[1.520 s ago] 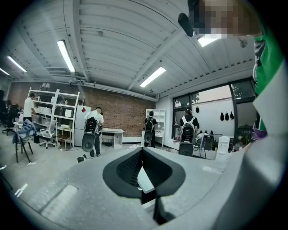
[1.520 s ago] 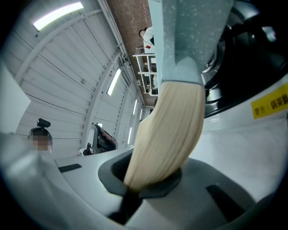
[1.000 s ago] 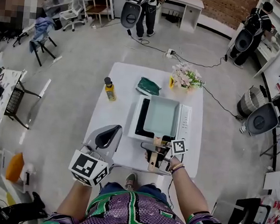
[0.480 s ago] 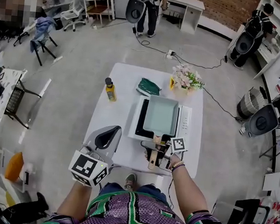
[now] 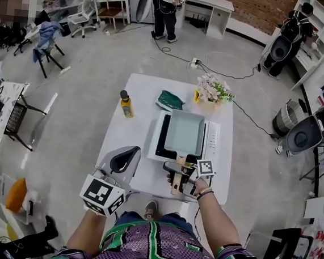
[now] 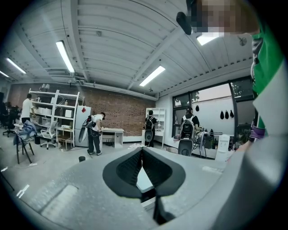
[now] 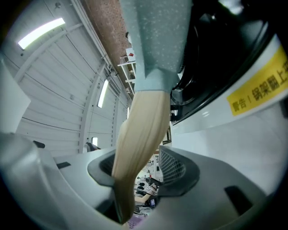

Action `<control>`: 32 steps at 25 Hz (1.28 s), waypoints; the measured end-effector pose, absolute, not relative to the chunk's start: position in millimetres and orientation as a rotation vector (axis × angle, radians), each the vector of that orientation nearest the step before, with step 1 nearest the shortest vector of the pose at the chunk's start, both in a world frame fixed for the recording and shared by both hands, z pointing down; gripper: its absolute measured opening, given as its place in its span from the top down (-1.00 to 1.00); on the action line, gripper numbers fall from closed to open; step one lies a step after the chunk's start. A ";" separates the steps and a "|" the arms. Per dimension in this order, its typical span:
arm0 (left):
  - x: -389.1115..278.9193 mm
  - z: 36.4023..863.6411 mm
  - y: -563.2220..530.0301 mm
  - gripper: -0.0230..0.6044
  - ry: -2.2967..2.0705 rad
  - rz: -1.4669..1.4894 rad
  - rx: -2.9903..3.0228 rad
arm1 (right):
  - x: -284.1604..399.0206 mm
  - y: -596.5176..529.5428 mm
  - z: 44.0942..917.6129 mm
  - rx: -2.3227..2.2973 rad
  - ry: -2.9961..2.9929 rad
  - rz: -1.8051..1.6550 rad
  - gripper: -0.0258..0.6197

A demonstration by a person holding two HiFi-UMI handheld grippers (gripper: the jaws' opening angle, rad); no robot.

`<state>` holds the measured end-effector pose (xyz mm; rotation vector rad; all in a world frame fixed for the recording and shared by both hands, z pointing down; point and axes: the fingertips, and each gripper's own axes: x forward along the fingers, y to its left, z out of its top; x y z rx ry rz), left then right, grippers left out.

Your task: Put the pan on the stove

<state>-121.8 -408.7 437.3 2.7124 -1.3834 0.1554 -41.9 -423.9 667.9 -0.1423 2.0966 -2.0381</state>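
— How were the claws, close by the person?
— The left claw (image 5: 124,159) was clenched on nothing, by the desk's (image 5: 132,146) near edge. The right claw (image 5: 181,173) was opening. A wooden handle (image 7: 139,134) stood between its jaws, against one pad and clear of the other.
— And the pan (image 5: 184,133)?
— Pale blue, it sat on the stove (image 5: 212,142). Farther back stood a bottle (image 5: 126,103), a green bundle (image 5: 171,100) and flowers (image 5: 213,91).

Bright ceiling striplights (image 6: 65,56), fisheye-warped edges
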 end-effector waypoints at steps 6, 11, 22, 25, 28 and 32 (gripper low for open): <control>-120.1 436.8 -405.9 0.87 -1.369 0.160 2.717 | -35.0 -421.4 667.7 -0.198 2.114 -2.033 0.20; -117.0 430.4 -400.0 0.87 -1.356 0.155 2.733 | -27.3 -416.1 668.4 -0.244 2.111 -2.038 0.12; -110.8 420.1 -392.0 0.87 -1.351 0.130 2.762 | -1.5 -421.4 660.6 -0.397 2.096 -1.987 0.12; -107.3 416.4 -390.9 0.87 -1.351 0.122 2.767 | 5.7 -417.5 661.2 -0.446 2.125 -1.983 0.12; -103.6 413.0 -389.7 0.87 -1.350 0.111 2.766 | 14.0 -414.1 659.2 -0.490 2.134 -1.969 0.12; -96.8 410.0 -390.3 0.87 -1.352 0.097 2.769 | 30.3 -413.6 658.5 -0.559 2.143 -1.949 0.13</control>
